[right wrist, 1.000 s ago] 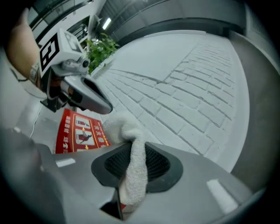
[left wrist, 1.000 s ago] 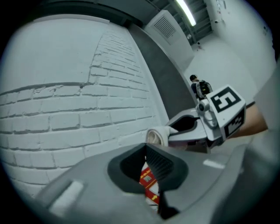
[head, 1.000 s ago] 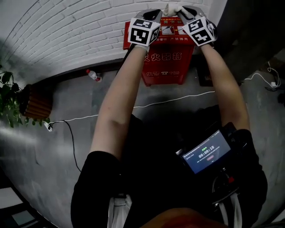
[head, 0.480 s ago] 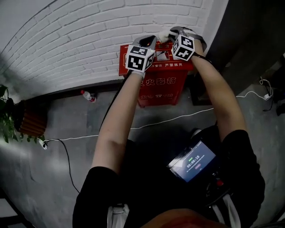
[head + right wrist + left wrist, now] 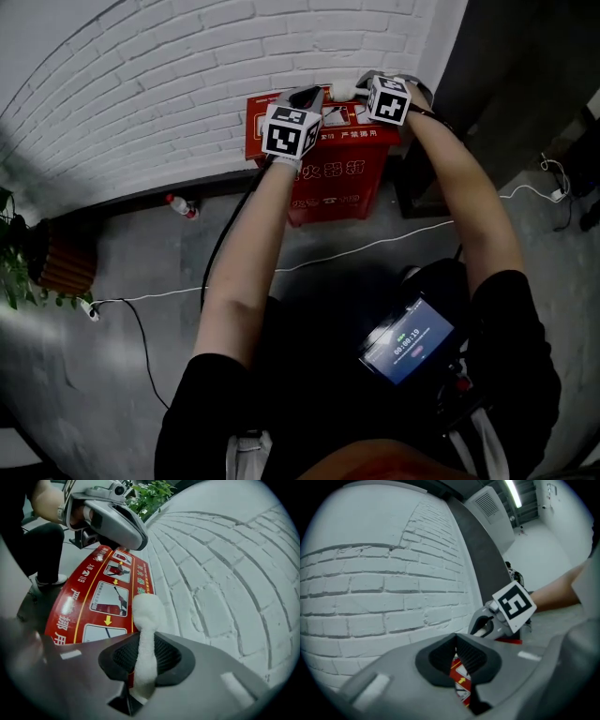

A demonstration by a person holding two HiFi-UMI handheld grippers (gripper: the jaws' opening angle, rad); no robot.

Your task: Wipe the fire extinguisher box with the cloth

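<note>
The red fire extinguisher box (image 5: 330,173) stands on the floor against the white brick wall. My right gripper (image 5: 367,86) is over the back right of its top, shut on a white cloth (image 5: 343,89). In the right gripper view the cloth (image 5: 146,616) bulges out past the jaws and lies on the printed red top (image 5: 93,597) by the wall. My left gripper (image 5: 305,97) rests over the top's left part with its jaws closed. Through the slit under them in the left gripper view shows the red label (image 5: 460,682). The right gripper (image 5: 497,618) shows beyond.
A plastic bottle (image 5: 180,205) lies at the wall's foot to the left. A white cable (image 5: 375,246) runs across the grey floor in front of the box. A plant (image 5: 14,272) and a brown pot (image 5: 61,258) stand far left. A dark pillar (image 5: 487,84) rises right of the box.
The head view has shifted, so the box sits lower in the picture. Both grippers stay on the box top; the right one with the cloth has edged slightly left along the back edge.
</note>
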